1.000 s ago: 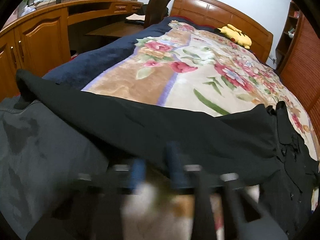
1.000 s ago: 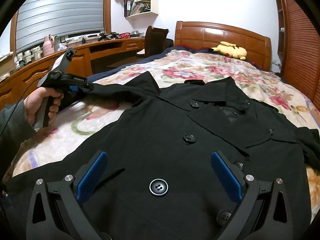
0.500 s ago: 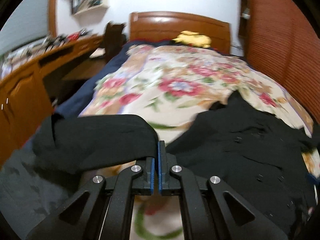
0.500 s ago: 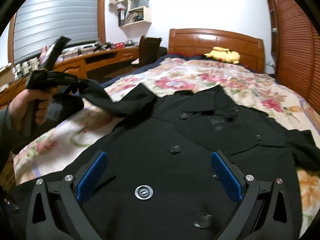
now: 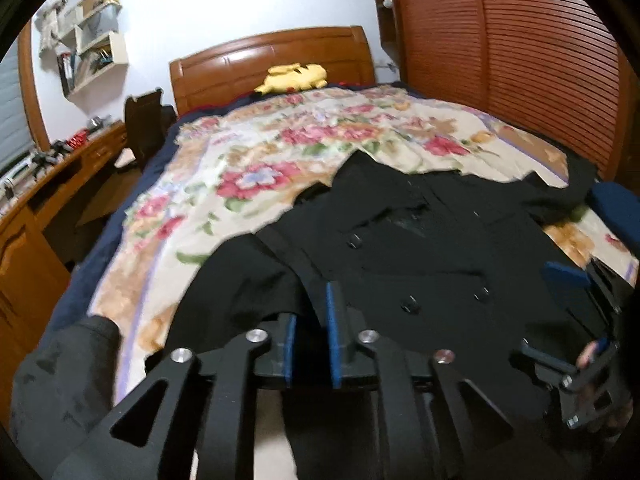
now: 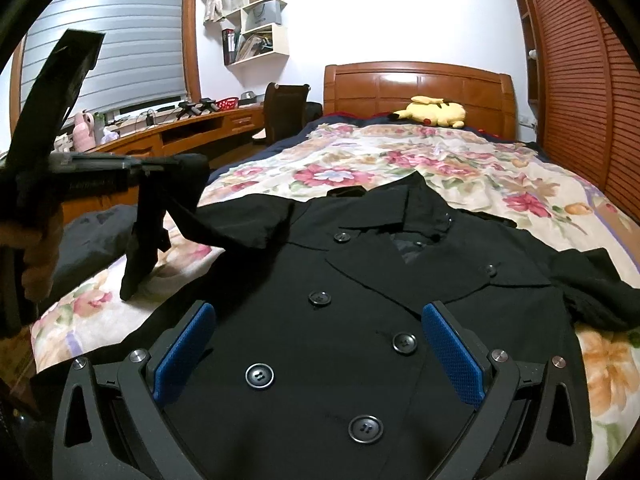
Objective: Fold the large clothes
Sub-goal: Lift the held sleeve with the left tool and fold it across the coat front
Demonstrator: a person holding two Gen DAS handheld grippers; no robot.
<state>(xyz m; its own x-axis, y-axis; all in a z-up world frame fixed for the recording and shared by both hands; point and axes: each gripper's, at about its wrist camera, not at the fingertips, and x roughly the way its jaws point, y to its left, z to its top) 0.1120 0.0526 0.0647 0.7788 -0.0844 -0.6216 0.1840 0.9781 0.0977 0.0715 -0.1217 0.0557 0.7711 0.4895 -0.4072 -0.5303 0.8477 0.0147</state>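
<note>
Black dbl-breasted coat (image 6: pixel 360 320) flat, front up, on bed.

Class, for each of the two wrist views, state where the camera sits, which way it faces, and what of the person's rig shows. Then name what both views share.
Left wrist: on the left gripper, facing the headboard; its jaws pinch the black coat sleeve; the right gripper shows at right.
Right wrist: on the open right gripper above the coat front; the left gripper shows at left.
Shared: coat, floral bedspread, yellow plush toy.
</note>
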